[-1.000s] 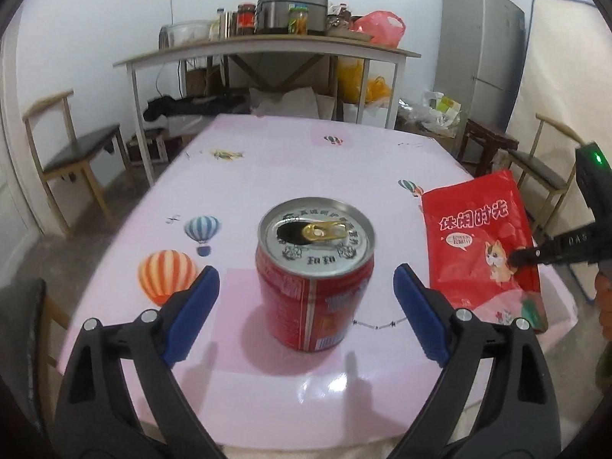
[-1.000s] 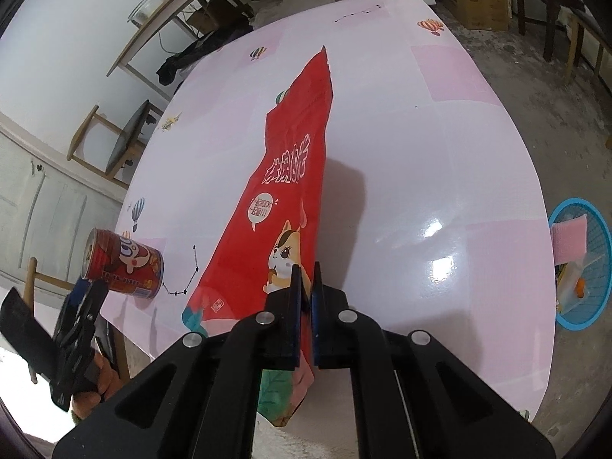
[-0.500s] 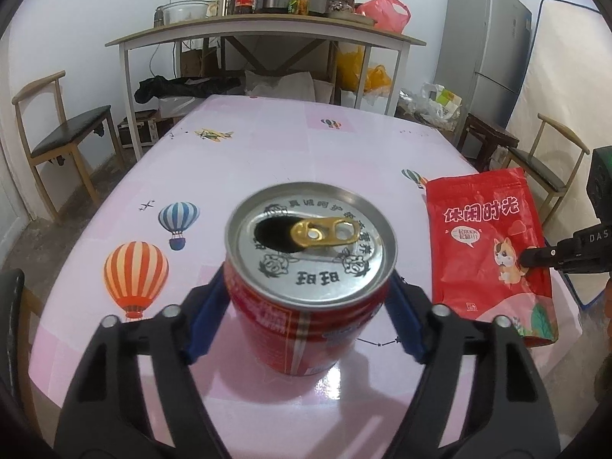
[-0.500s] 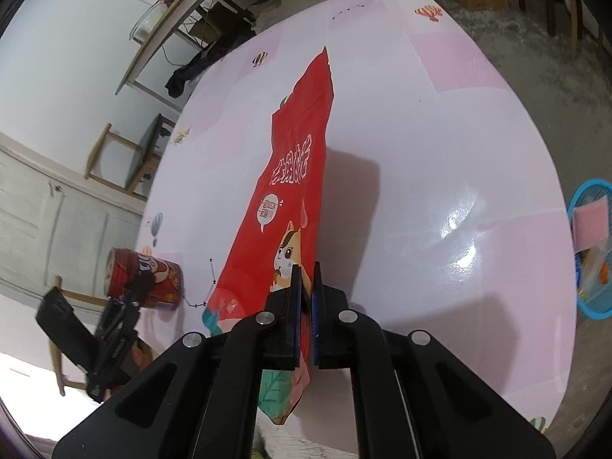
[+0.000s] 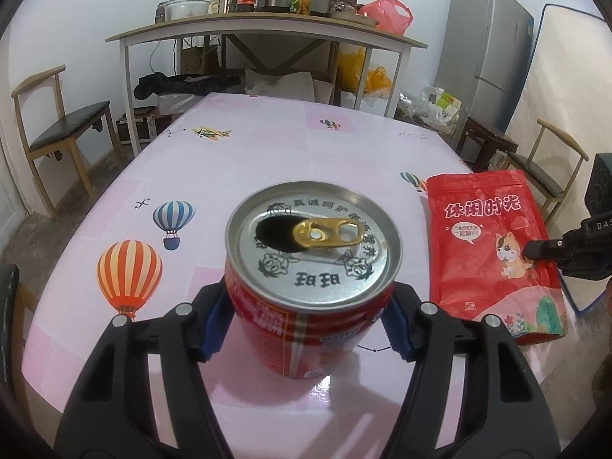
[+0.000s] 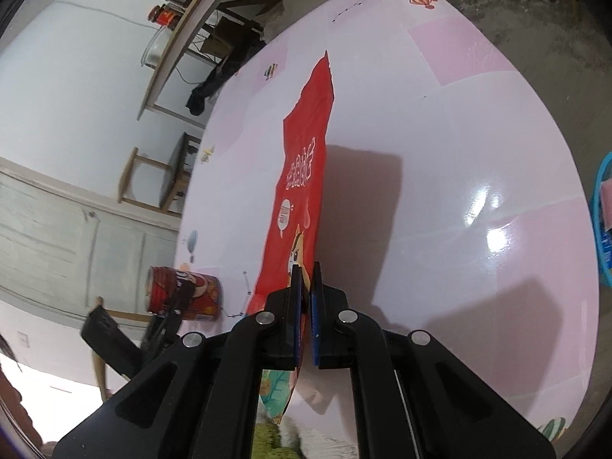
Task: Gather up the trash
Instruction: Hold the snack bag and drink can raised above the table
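Left gripper (image 5: pixel 306 321) now has the red drink can (image 5: pixel 311 279) clamped between its blue pads (image 5: pixel 214 325). A second ago the jaws stood wide on either side of the can with clear gaps; they have just been closing and both pads now press the can's sides. The can is upright, pull-tab opening on top, and looms larger and higher in the left wrist view than before. Whether its base still touches the pink table (image 5: pixel 248 153) I can't tell. In the right wrist view the same can (image 6: pixel 183 292) sits at the table's near-left edge with the left gripper's fingers around it.

Right gripper (image 6: pixel 305 306) is unchanged: jaws narrow, pinched on the lower edge of the red snack pouch (image 6: pixel 306 160), same as a second ago. The pouch stands more on edge in the right wrist view than earlier and casts a shadow on the table to its right. That view has rolled, so the table looks more tilted. From the left wrist view the pouch (image 5: pixel 493 252) lies to the right of the can, well apart from it, with the right gripper's tip (image 5: pixel 535 249) on its right edge.

A blue basket (image 6: pixel 600 229) sits on the floor off the table's right side, partly cut off by the frame.
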